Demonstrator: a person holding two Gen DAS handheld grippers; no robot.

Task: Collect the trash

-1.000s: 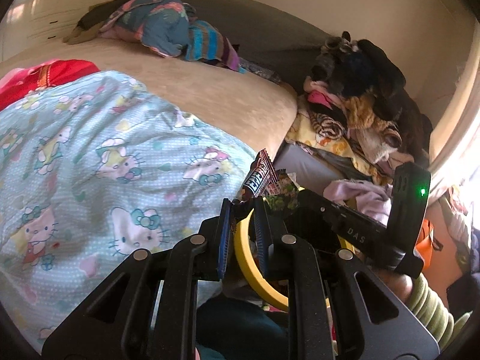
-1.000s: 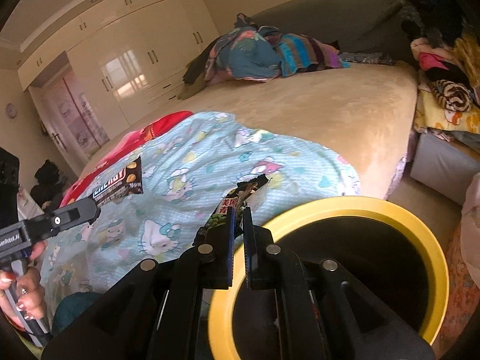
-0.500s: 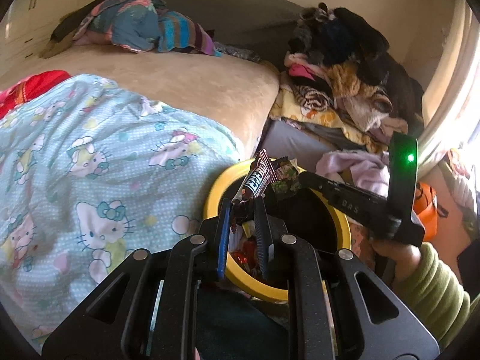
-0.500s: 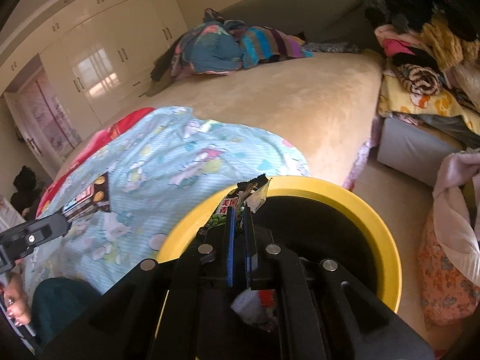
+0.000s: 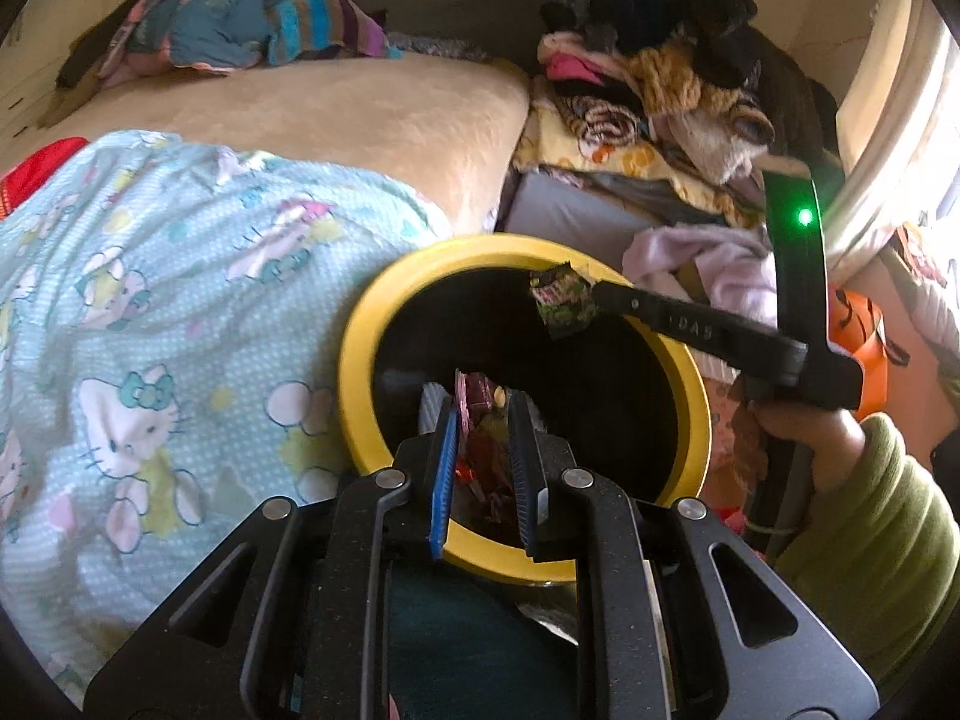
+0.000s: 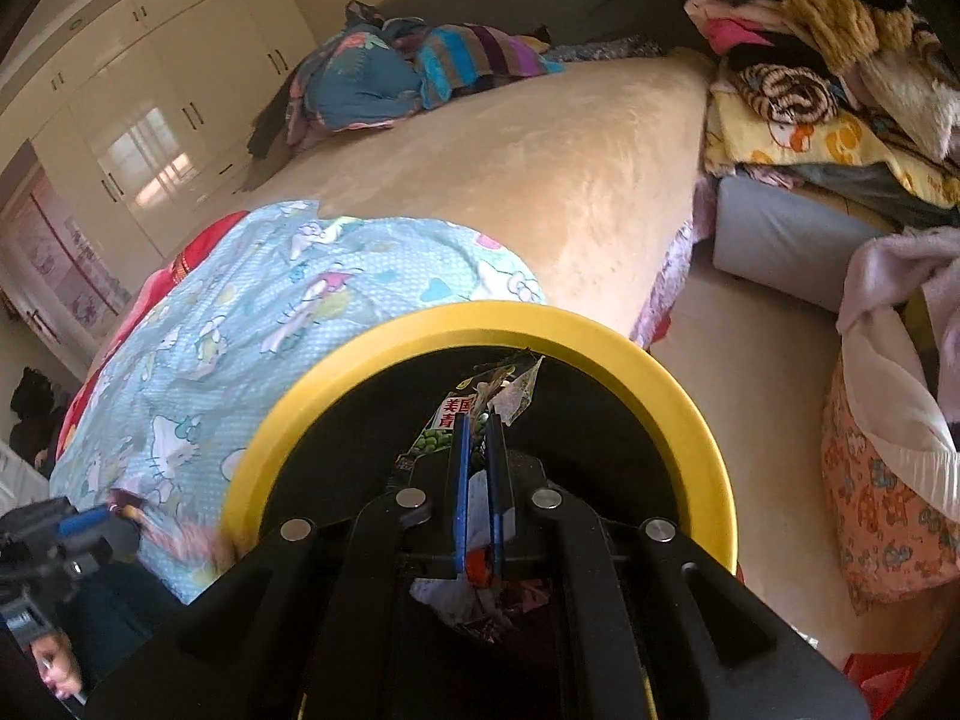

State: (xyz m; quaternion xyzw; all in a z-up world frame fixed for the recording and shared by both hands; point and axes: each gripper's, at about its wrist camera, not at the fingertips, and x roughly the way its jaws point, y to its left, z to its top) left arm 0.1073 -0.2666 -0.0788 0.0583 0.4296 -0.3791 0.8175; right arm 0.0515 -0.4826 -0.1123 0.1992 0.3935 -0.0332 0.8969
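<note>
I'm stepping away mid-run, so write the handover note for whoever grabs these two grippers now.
Left gripper: shut on a pinkish wrapper, aimed into the yellow-rimmed bin beside the bed.
Right gripper: shut on a green snack wrapper, over the bin's mouth.
Done: other trash already lies in the bin.
Left: open both grippers to drop the wrappers, then look for more trash.

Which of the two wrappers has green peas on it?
The pea wrapper is the one pinched in the right gripper, above the yellow bin. The left gripper pinches a reddish-purple wrapper, seen edge-on, showing no green.
</note>
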